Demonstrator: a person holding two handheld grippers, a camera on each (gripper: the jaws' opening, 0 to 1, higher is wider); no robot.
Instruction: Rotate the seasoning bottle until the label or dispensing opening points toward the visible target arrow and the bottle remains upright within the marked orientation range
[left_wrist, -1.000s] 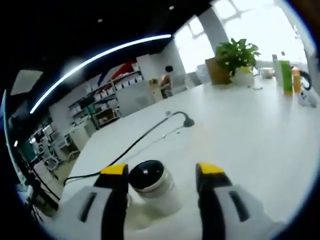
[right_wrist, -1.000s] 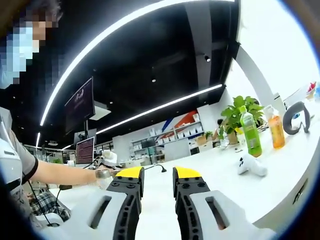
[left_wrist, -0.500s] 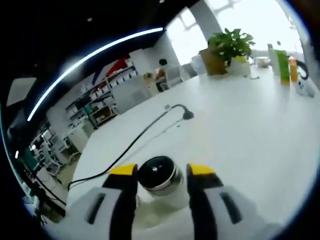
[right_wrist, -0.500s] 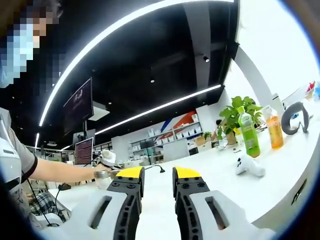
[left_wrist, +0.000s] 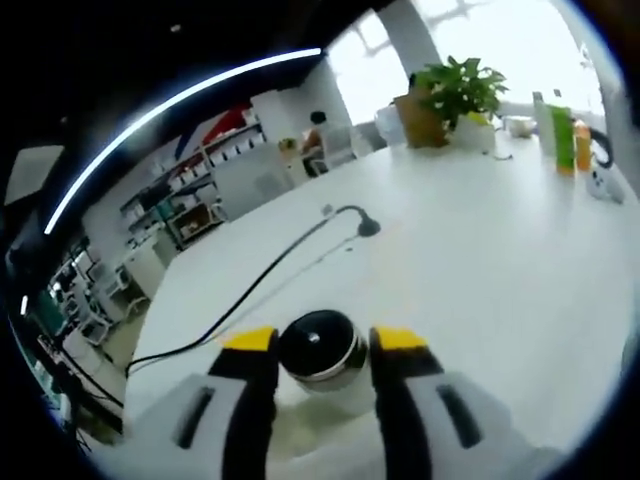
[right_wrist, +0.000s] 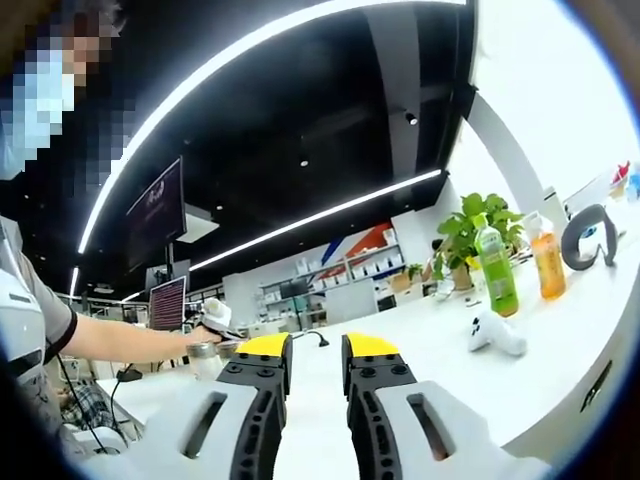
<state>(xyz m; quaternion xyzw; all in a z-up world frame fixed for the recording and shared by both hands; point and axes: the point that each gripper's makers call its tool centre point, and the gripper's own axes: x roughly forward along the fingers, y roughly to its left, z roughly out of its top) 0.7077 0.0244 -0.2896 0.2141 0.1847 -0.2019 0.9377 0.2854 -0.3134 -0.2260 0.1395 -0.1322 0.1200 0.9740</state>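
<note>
In the left gripper view, a small white seasoning bottle (left_wrist: 323, 352) with a black cap stands upright on the white table (left_wrist: 470, 250). My left gripper (left_wrist: 322, 340) is shut on it, its yellow-tipped jaws pressing both sides just below the cap. In the right gripper view, my right gripper (right_wrist: 305, 347) is held above the table, jaws nearly together with nothing between them. Far to the left in that view, the bottle (right_wrist: 206, 360) appears small beside the person's hand (right_wrist: 214, 318). No label or arrow is visible.
A black cable (left_wrist: 270, 285) runs across the table behind the bottle. At the far end stand a potted plant (left_wrist: 458, 95), a green bottle (right_wrist: 494, 270), an orange bottle (right_wrist: 548, 265) and a white controller (right_wrist: 495, 332). A person stands at left.
My left gripper's jaws closed from wide apart onto the seasoning bottle. The right gripper has barely moved.
</note>
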